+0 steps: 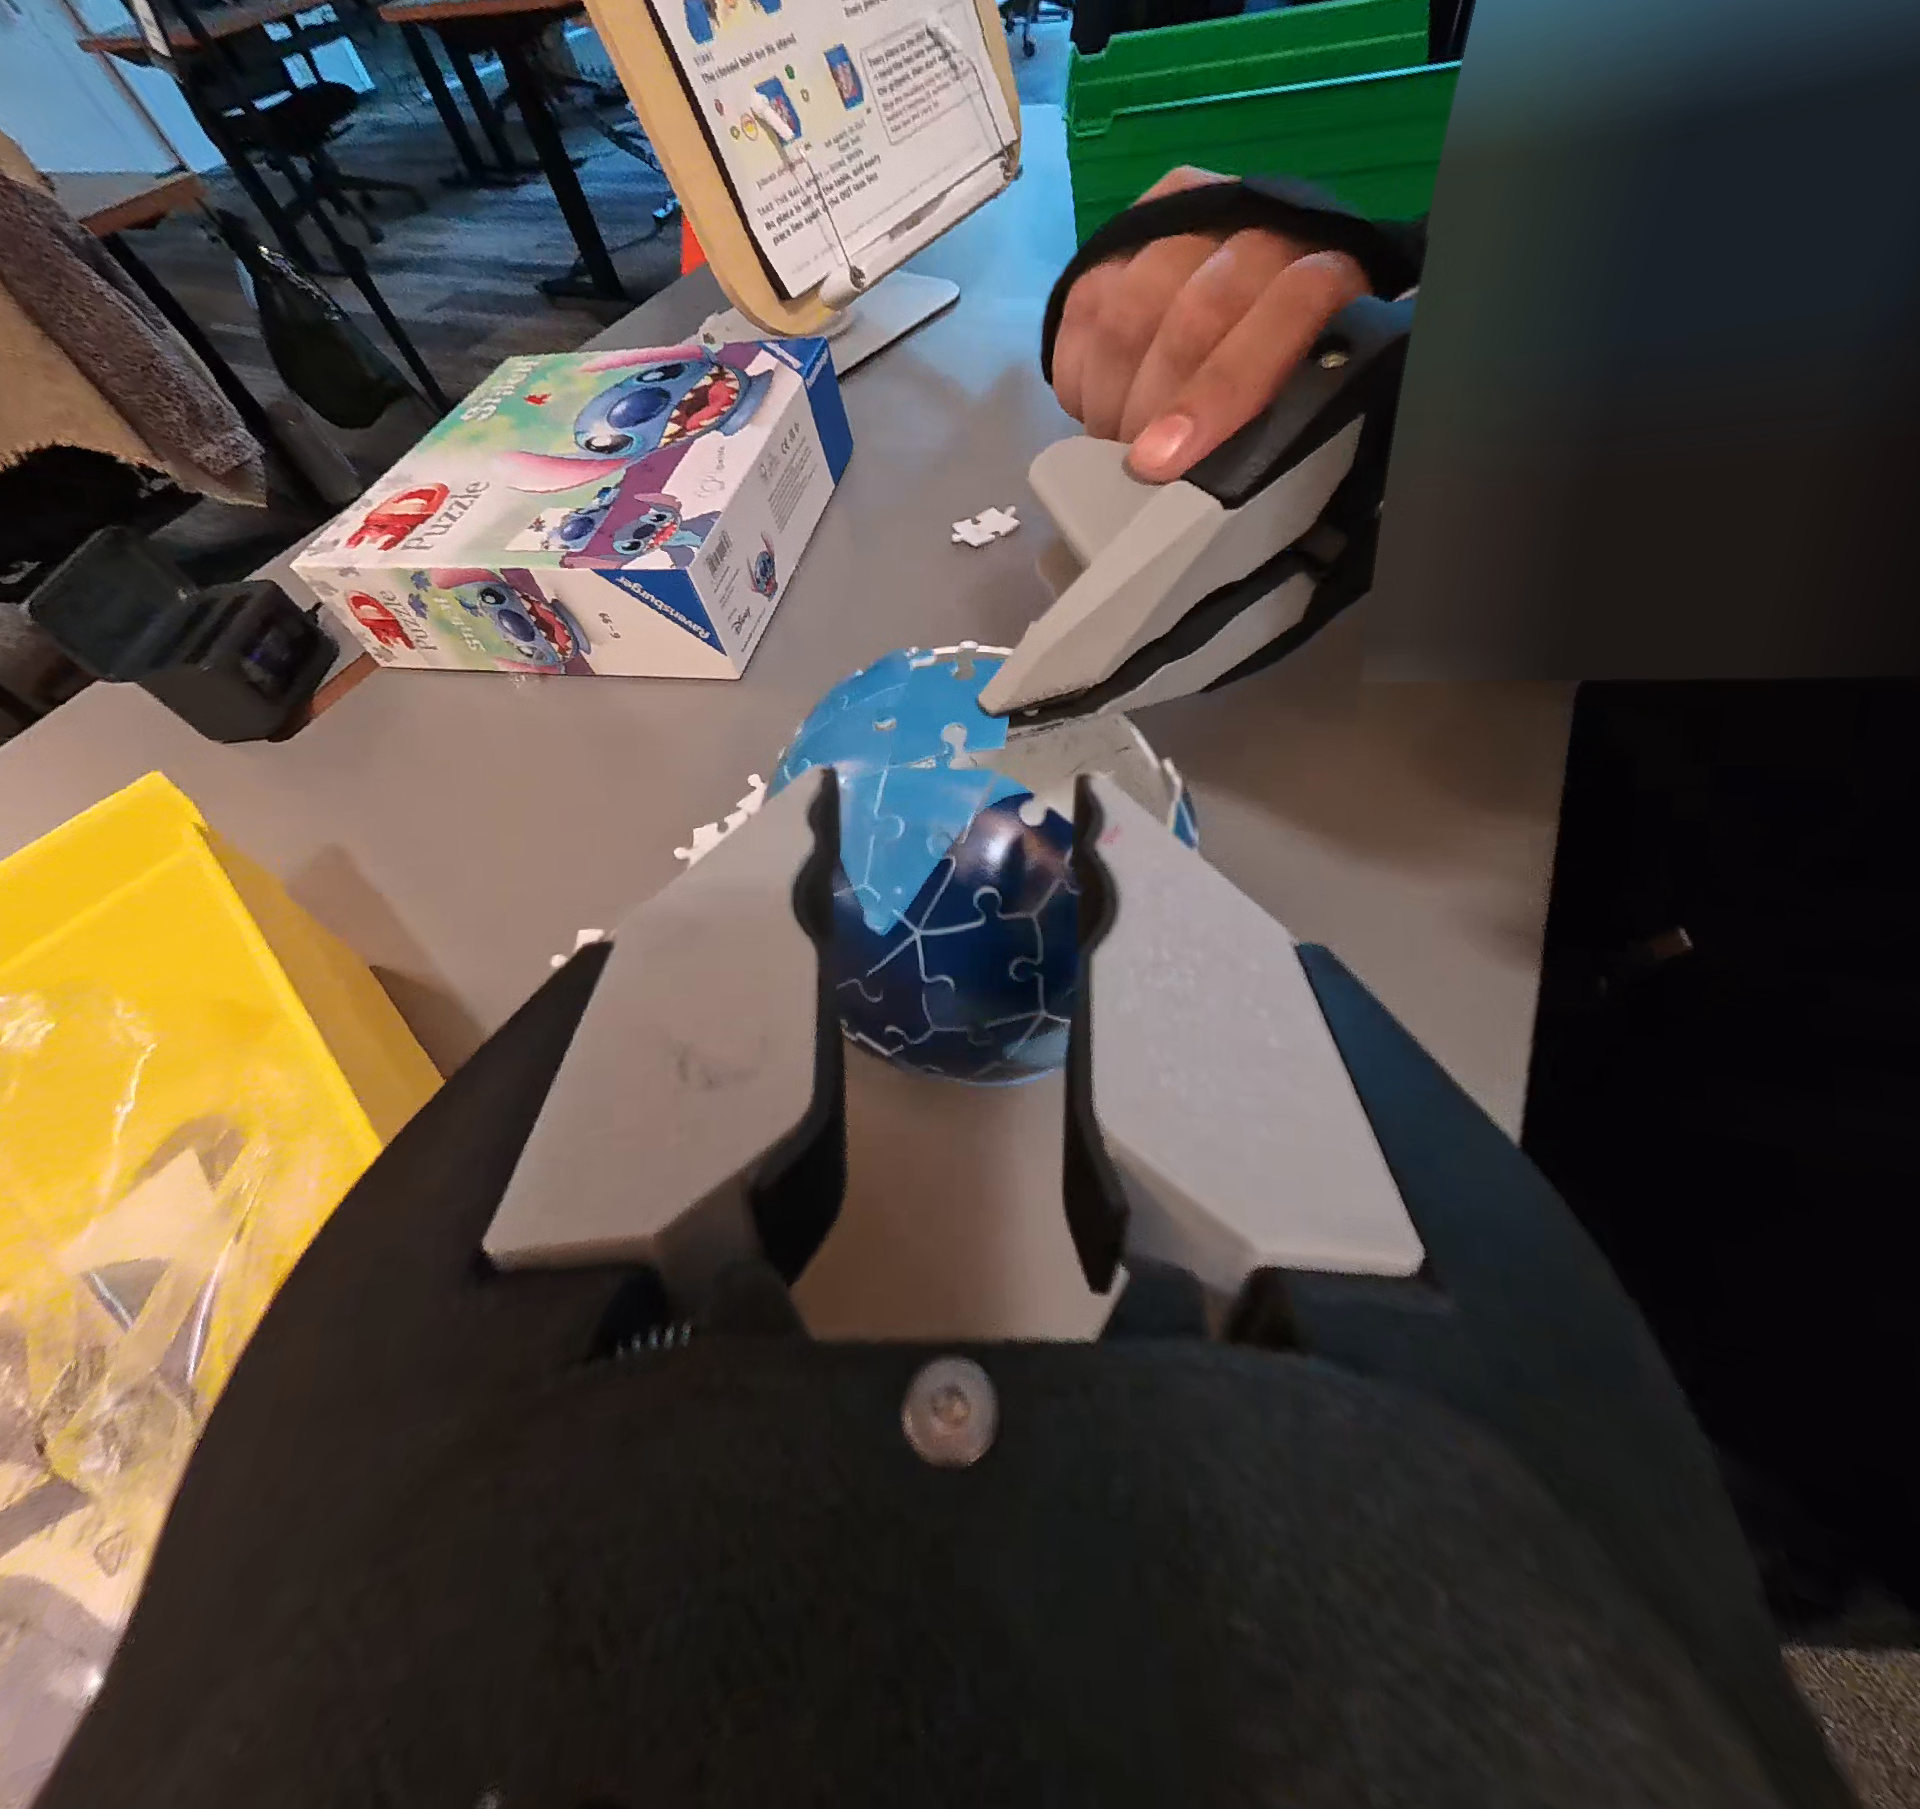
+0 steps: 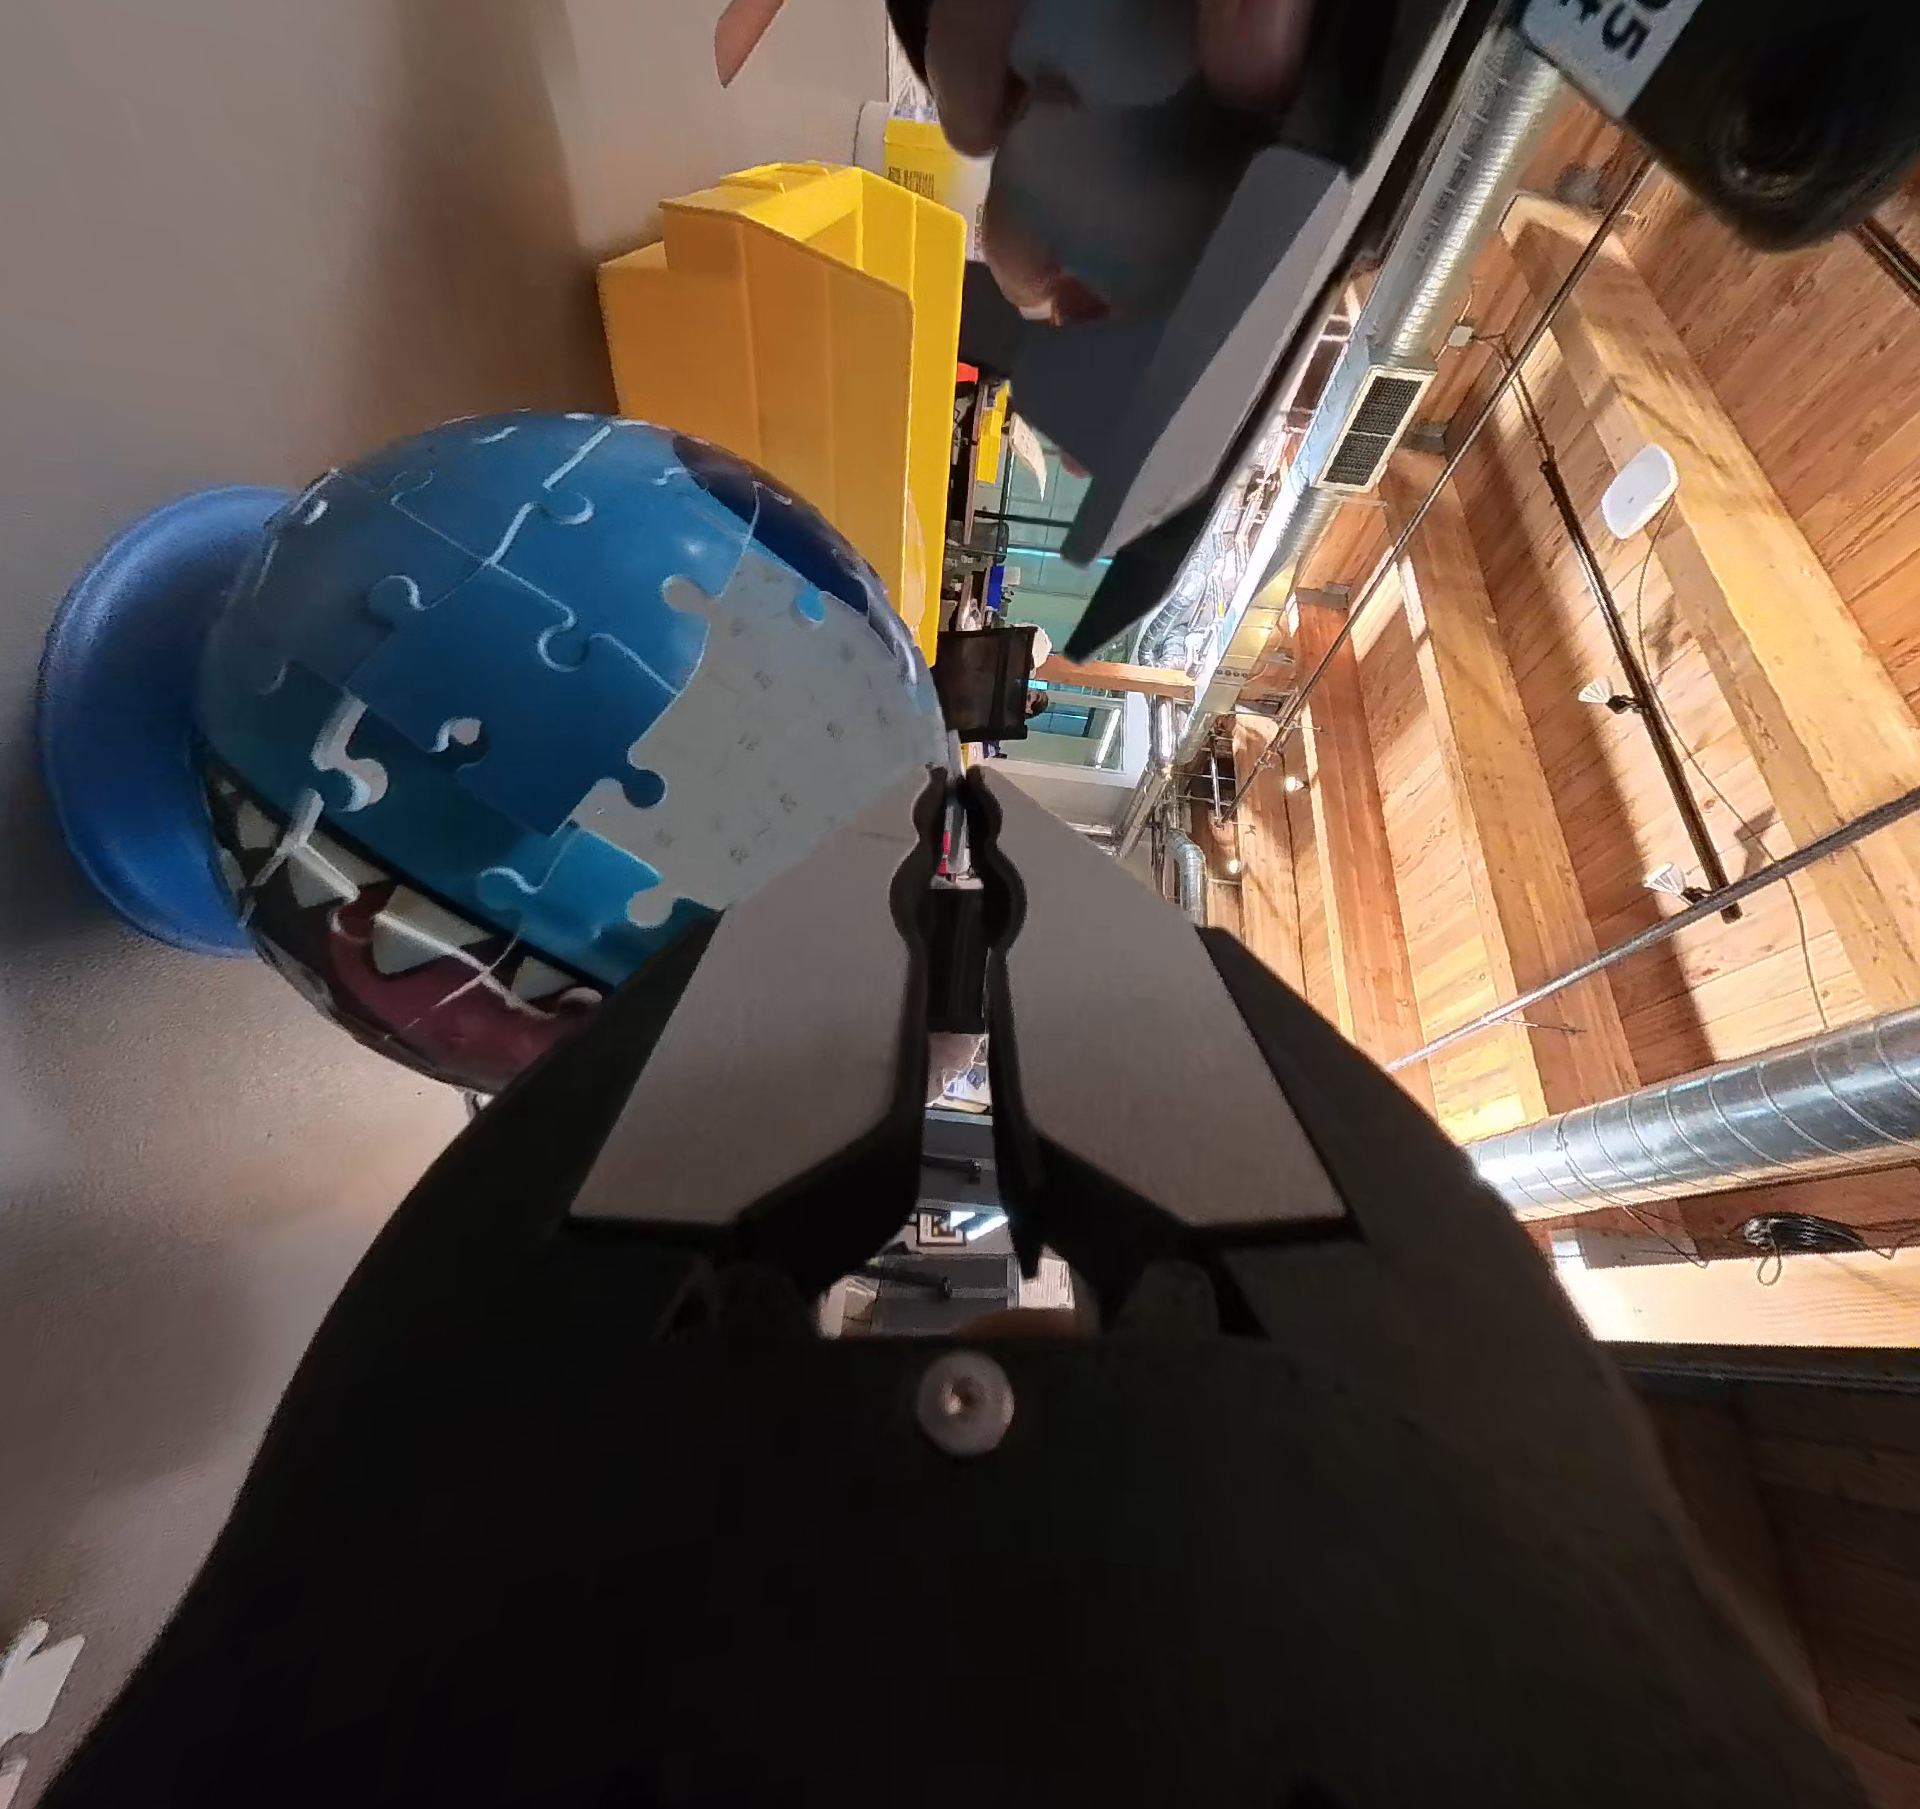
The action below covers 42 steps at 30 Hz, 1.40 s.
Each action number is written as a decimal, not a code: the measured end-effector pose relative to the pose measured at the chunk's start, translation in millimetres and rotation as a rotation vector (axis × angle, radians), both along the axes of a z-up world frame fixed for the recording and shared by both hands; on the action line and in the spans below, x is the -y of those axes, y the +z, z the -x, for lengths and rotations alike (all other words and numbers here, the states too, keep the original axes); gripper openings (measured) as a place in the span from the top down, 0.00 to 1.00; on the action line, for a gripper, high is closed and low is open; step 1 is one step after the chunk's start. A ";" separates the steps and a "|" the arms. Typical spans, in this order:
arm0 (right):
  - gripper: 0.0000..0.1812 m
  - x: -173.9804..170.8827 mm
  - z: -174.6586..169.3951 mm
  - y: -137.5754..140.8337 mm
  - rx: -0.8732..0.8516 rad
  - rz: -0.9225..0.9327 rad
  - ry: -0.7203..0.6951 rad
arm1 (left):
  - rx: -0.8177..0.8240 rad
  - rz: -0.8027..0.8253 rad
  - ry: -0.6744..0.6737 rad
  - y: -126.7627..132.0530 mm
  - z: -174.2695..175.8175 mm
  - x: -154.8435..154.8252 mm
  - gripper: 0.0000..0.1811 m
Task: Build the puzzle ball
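The blue puzzle ball [image 1: 956, 970] stands partly built on the grey table, on a blue stand [image 2: 104, 720]. Its top is open and shows the white inside of the shell [image 2: 769, 720]. My left gripper [image 1: 954, 803] is open, one finger on each side of the ball's upper part, and I cannot tell if they touch it. My right gripper [image 2: 951, 788] is shut on the rim of the ball's light blue shell section [image 1: 904, 720]. It reaches in from the upper right in the left wrist view [image 1: 1003, 710]. The left gripper [image 2: 1091, 616] hangs just beyond the ball.
A puzzle box [image 1: 582, 512] lies left of the ball. A yellow bin [image 1: 156, 980] holding a plastic bag is at the near left. An instruction stand [image 1: 831, 97] and a green bin [image 1: 1247, 97] are behind. Loose white pieces [image 1: 982, 525] lie on the table. My two grippers' fingertips are within a few centimetres of each other.
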State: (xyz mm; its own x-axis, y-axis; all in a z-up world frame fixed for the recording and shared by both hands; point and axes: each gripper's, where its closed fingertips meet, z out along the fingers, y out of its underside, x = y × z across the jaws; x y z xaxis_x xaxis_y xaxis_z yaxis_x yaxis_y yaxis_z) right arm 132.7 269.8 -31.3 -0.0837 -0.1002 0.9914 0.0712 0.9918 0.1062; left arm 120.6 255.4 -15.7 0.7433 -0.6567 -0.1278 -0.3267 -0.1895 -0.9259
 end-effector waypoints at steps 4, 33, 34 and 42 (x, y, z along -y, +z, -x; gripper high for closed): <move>1.00 0.1 1.4 -0.6 -0.006 -0.001 -0.009 | -0.017 0.021 -0.019 -2.7 -0.7 -6.4 0.78; 1.00 -0.8 4.9 -4.3 -0.032 -0.077 -0.071 | -0.096 0.010 -0.114 -6.7 -7.7 -12.6 0.83; 1.00 -0.8 4.9 -4.7 -0.033 -0.082 -0.070 | -0.101 0.010 -0.115 -7.2 -7.4 -13.3 0.85; 1.00 -0.6 5.8 -5.5 -0.032 -0.092 -0.050 | -0.141 -0.005 -0.096 -0.4 2.1 -25.1 0.98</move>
State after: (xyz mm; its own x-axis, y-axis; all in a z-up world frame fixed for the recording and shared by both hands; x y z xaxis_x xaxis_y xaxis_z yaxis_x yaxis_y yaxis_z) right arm 126.9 270.4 -36.8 -0.0598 -0.1872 0.9805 0.1254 0.9731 0.1934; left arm 118.5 280.5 -16.1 0.6517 -0.7227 -0.2301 -0.4698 -0.1465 -0.8705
